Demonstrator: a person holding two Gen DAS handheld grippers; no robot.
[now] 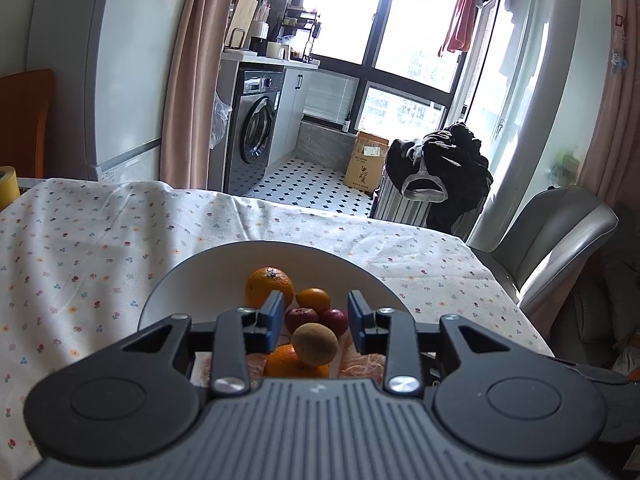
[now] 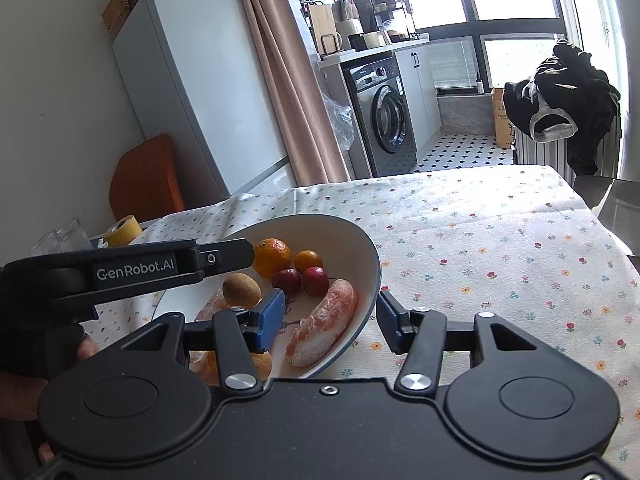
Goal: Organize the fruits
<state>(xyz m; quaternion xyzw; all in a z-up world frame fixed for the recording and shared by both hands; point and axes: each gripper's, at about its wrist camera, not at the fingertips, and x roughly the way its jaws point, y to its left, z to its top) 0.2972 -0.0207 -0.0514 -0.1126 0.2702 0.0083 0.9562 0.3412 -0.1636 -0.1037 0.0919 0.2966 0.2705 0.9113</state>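
Observation:
A white bowl (image 1: 200,264) (image 2: 372,256) on the flowered tablecloth holds a large orange (image 1: 269,286) (image 2: 272,257), a small orange (image 1: 314,299) (image 2: 308,261), two small red fruits (image 1: 300,319) (image 2: 315,280) and peeled grapefruit segments (image 1: 364,364) (image 2: 328,324). My left gripper (image 1: 316,312) is open above the bowl. A brown kiwi (image 1: 315,343) (image 2: 241,290) sits just below its spread fingers, over another orange (image 1: 292,364); whether it rests on that orange I cannot tell. My right gripper (image 2: 330,320) is open, its fingers straddling the bowl's near right rim.
The tablecloth (image 2: 500,260) stretches right and far of the bowl. A grey chair (image 1: 560,240) stands at the table's right end. A yellow tape roll (image 2: 122,230) and a clear cup (image 2: 60,236) sit at the left. A hand (image 2: 88,350) holds the left gripper.

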